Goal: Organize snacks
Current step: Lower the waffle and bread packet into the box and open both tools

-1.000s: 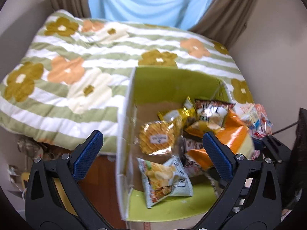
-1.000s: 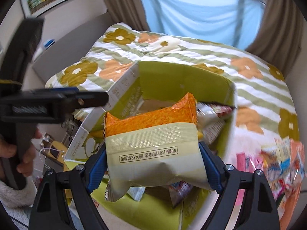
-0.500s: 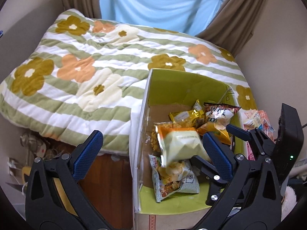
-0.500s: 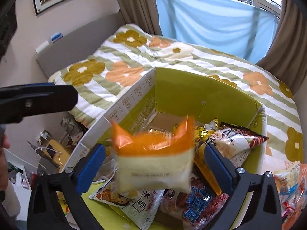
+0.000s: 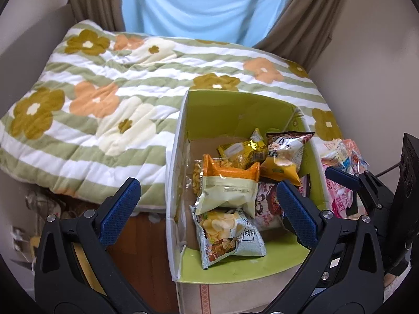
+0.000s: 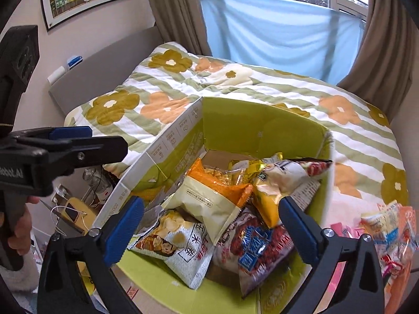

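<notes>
Both the right gripper (image 6: 210,223) and left gripper (image 5: 208,212) are spread wide, empty; the orange-and-cream packet (image 6: 209,201) lies in the cardboard box (image 6: 235,120). The loose packets (image 6: 387,230) at the bed's right edge should be approached low, pinched mid-bag.

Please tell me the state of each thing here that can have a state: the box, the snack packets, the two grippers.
cardboard box: open, flaps up, partly filled.
orange and cream packet: sealed, lying on top of the other packets in the box.
chips packet: sealed, flat at the near end of the box.
loose snacks: outside the box, on the bed.
left gripper: open, holds nothing.
right gripper: open, holds nothing.
</notes>
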A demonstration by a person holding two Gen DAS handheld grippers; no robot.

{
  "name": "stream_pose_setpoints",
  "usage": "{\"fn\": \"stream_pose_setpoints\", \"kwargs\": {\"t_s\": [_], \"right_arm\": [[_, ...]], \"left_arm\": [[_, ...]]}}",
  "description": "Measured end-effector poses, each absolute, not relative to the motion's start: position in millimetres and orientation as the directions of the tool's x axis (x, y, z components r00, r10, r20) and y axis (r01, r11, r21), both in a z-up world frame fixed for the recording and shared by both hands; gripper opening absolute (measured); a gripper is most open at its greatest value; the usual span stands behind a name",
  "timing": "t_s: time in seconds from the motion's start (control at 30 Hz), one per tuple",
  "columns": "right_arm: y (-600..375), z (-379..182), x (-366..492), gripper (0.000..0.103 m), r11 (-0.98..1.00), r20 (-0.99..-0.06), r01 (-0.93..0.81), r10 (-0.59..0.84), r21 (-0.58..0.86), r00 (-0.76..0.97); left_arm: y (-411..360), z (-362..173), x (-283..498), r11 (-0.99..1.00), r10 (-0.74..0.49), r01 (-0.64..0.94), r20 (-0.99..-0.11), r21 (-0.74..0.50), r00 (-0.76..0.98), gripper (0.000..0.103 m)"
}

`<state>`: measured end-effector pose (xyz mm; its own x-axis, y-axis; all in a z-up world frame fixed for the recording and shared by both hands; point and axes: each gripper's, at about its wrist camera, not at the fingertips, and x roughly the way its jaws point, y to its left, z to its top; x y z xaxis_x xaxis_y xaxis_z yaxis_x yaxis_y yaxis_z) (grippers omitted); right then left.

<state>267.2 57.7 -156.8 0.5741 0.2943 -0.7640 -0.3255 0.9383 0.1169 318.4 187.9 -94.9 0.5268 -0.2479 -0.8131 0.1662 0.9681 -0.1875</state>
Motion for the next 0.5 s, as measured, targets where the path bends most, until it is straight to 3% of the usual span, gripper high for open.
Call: {"fn": "stream_pose_setpoints", "kwargs": {"t_s": [0.5], "right_arm": [[33.0, -120.4, 209.9, 0.102, 0.976, -0.725, -0.190, 0.208, 0.109, 0.657]], "left_arm": [[166.4, -72.1, 293.3, 0.951, -0.302, 0.242, -0.748, -0.193, 0.591, 0.102]]}}
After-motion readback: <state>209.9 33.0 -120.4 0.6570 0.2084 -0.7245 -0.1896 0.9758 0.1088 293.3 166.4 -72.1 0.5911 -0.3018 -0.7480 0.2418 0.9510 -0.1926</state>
